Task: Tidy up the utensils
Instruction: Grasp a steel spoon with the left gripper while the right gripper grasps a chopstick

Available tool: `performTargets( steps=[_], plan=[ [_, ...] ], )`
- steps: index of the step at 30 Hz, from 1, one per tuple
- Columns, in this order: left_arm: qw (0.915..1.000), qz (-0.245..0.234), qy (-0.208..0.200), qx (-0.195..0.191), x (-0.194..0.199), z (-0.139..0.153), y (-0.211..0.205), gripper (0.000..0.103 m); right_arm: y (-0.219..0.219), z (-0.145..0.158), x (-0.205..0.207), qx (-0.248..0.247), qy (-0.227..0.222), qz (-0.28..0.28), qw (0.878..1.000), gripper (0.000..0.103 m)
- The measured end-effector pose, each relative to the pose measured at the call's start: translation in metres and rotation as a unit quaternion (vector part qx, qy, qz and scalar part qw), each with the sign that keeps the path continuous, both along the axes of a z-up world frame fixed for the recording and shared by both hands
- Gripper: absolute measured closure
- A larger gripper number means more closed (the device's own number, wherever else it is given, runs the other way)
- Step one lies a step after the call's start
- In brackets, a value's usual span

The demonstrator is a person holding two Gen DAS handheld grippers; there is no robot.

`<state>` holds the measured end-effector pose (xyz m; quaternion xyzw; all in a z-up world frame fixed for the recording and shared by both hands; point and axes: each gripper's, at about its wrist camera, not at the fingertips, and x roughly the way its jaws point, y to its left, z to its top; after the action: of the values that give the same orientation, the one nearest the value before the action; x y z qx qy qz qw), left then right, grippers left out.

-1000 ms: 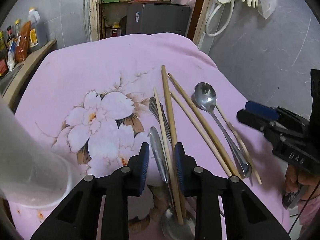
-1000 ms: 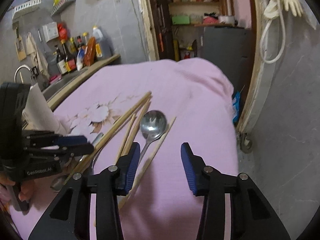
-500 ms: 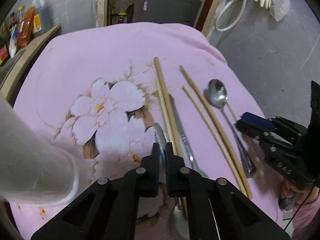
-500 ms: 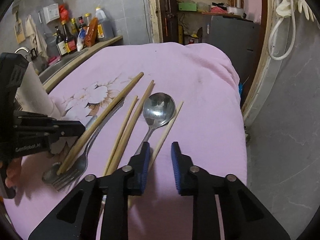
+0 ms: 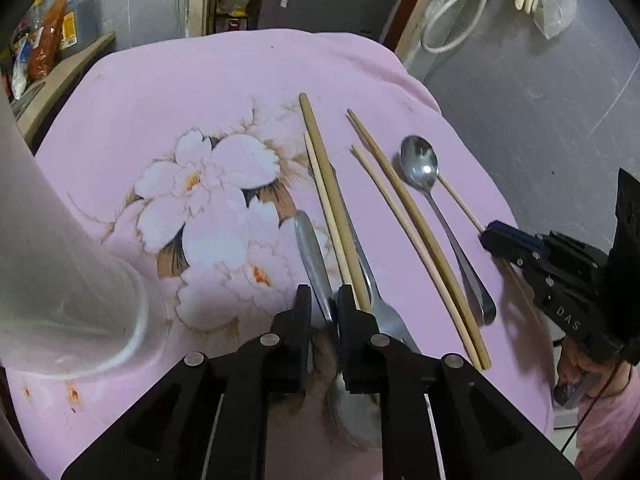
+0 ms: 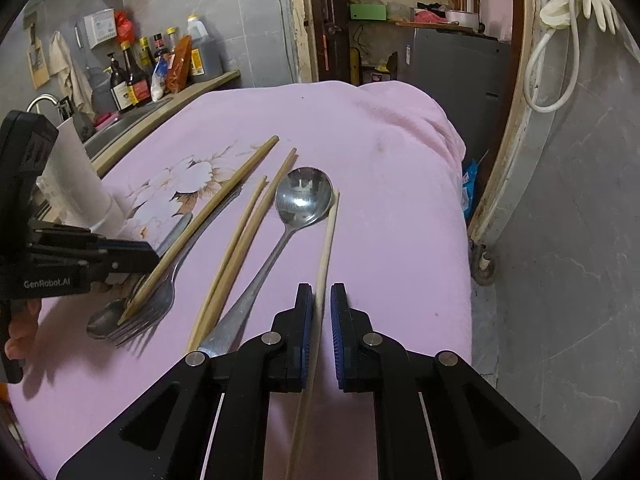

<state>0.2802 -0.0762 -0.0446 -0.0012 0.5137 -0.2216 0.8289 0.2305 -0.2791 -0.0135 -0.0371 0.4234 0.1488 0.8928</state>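
- A pink flower cloth [image 5: 224, 92] covers the table, with kitchen bottles behind.
- The left gripper [image 5: 322, 304] has just closed and pinches a spoon handle [image 5: 310, 252] near the front edge.
- The right gripper [image 6: 318, 308] has just closed on a thin chopstick [image 6: 328, 236] near the right edge.
- Both point away toward the far edge, so lifting looks next.

I log, on the cloth [image 5: 168, 92]: cup [image 5: 60, 280] lower left, chopsticks [image 5: 404, 216] centre, spoon [image 5: 424, 176] to their right, fork [image 6: 160, 296] lower left.
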Motion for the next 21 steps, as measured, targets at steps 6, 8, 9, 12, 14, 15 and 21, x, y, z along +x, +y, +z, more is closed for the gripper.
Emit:
performTargets(
  steps=[6,8,9,12,14,15,21],
  plan=[
    [0.9999,-0.008,0.012,0.005,0.004,0.000,-0.004,0.091,0.004,0.000,-0.001,-0.008,0.000,0.000,1.000,0.095],
    [0.9997,-0.011,0.020,0.010,0.009,0.001,-0.007,0.091,0.004,0.000,-0.001,-0.009,0.002,-0.001,1.000,0.095],
    [0.9995,-0.013,0.025,0.014,0.013,0.001,-0.009,0.091,0.005,0.000,-0.001,-0.012,0.003,-0.001,1.000,0.094],
    [0.9986,-0.023,0.040,0.025,0.016,0.003,-0.011,0.091,0.007,0.001,0.000,-0.022,0.006,0.000,1.000,0.094],
    [0.9986,-0.024,0.040,0.027,0.016,0.004,-0.009,0.092,0.008,0.000,-0.001,-0.028,0.007,0.003,1.000,0.094],
    [0.9986,-0.021,0.038,0.030,0.015,0.005,-0.009,0.095,0.008,0.000,-0.002,-0.029,0.005,0.004,1.000,0.095],
    [0.9992,0.007,0.039,0.000,0.012,0.000,0.001,0.098,0.004,0.002,-0.023,-0.031,0.002,0.008,0.999,0.099]
  ],
)
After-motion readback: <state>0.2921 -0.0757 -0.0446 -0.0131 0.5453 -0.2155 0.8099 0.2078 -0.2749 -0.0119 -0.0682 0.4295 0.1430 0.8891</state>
